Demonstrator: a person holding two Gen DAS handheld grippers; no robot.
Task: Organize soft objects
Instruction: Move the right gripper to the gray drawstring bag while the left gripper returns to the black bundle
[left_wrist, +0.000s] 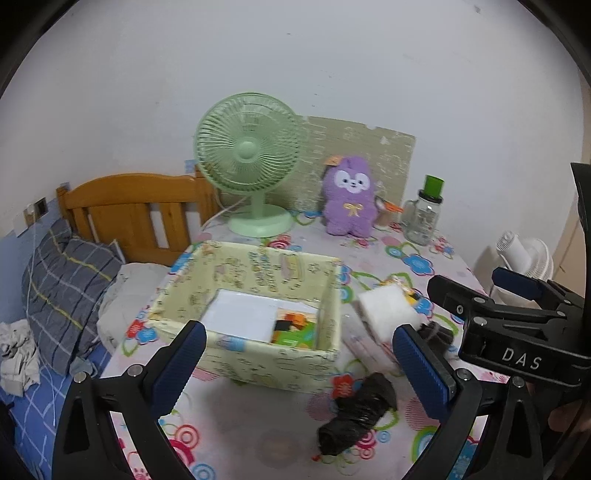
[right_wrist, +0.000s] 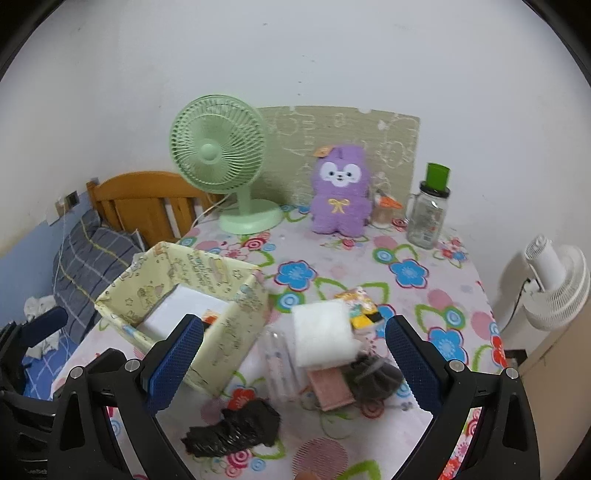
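Note:
A pale yellow fabric box (left_wrist: 258, 280) (right_wrist: 229, 295) stands on the flowered table, holding a white sheet (left_wrist: 243, 314) and a colourful item (left_wrist: 295, 328). Right of it lies a pile: a white sponge block (left_wrist: 388, 310) (right_wrist: 323, 334), a pink cloth (right_wrist: 330, 387), a dark scrunchie (right_wrist: 373, 376) and a small printed packet (right_wrist: 356, 299). A black plastic bag roll (left_wrist: 354, 413) (right_wrist: 236, 430) lies in front. My left gripper (left_wrist: 306, 365) is open and empty, before the box. My right gripper (right_wrist: 295, 365) is open and empty, above the pile; it also shows in the left wrist view (left_wrist: 517, 317).
A purple plush toy (left_wrist: 351, 195) (right_wrist: 341, 190), a green desk fan (left_wrist: 251, 158) (right_wrist: 221, 158), a clear jar with a green lid (left_wrist: 423, 212) (right_wrist: 428, 210) and a card board stand at the table's back. A bed with a wooden headboard (left_wrist: 136, 210) lies left. A white fan (right_wrist: 554, 284) stands right.

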